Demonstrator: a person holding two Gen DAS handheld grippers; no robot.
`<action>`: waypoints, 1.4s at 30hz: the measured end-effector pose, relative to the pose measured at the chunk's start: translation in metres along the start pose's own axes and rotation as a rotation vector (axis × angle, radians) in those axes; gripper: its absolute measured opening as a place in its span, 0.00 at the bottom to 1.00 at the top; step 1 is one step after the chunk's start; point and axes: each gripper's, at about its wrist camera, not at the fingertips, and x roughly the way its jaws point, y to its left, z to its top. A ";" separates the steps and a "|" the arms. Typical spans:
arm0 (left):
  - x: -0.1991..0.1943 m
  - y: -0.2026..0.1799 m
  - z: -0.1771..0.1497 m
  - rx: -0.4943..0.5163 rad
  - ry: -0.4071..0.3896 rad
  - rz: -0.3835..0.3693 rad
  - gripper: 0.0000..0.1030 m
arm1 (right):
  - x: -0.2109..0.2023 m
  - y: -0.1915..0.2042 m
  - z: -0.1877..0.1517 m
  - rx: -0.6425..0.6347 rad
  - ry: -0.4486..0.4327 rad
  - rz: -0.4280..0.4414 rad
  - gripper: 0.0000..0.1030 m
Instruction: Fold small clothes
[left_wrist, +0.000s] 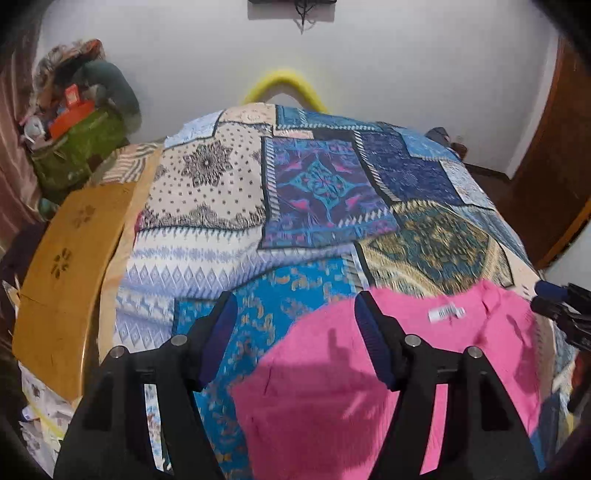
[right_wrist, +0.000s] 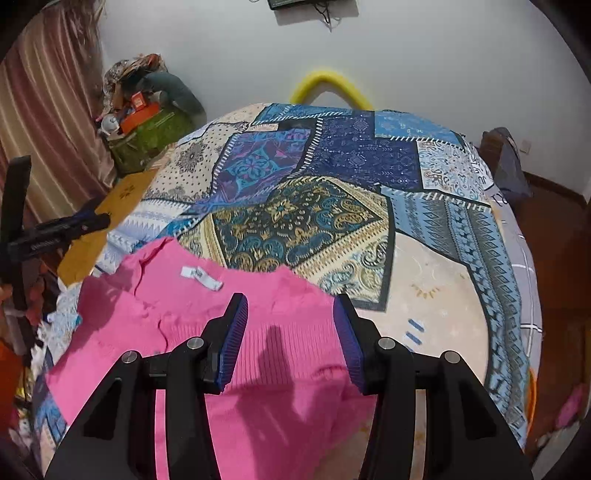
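Note:
A pink knit garment (left_wrist: 332, 387) lies spread on the patchwork bedspread (left_wrist: 314, 184), its white neck label (left_wrist: 445, 314) facing up. My left gripper (left_wrist: 295, 306) is open and empty, hovering over the garment's left edge. My right gripper (right_wrist: 290, 306) is open and empty above the garment (right_wrist: 221, 332) near its far right edge; the label (right_wrist: 201, 277) lies to its left. The right gripper shows at the right edge of the left wrist view (left_wrist: 554, 299). The left gripper shows at the left edge of the right wrist view (right_wrist: 92, 221).
A yellow-brown cardboard sheet (left_wrist: 70, 266) lies along the bed's left side. A green bag with clutter (left_wrist: 77, 144) stands in the far left corner by a curtain (right_wrist: 48, 122). A yellow curved tube (left_wrist: 284, 86) rises behind the bed. A wooden door (left_wrist: 554, 155) is at right.

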 end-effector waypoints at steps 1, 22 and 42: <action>-0.003 0.001 -0.006 0.010 0.013 -0.004 0.63 | -0.003 0.001 -0.005 -0.014 0.006 -0.001 0.43; -0.023 -0.065 -0.100 0.244 0.130 -0.071 0.70 | 0.037 0.069 -0.040 -0.182 0.182 0.100 0.53; 0.032 -0.049 -0.015 0.260 0.039 0.194 0.81 | 0.042 0.057 -0.019 -0.178 0.114 0.099 0.54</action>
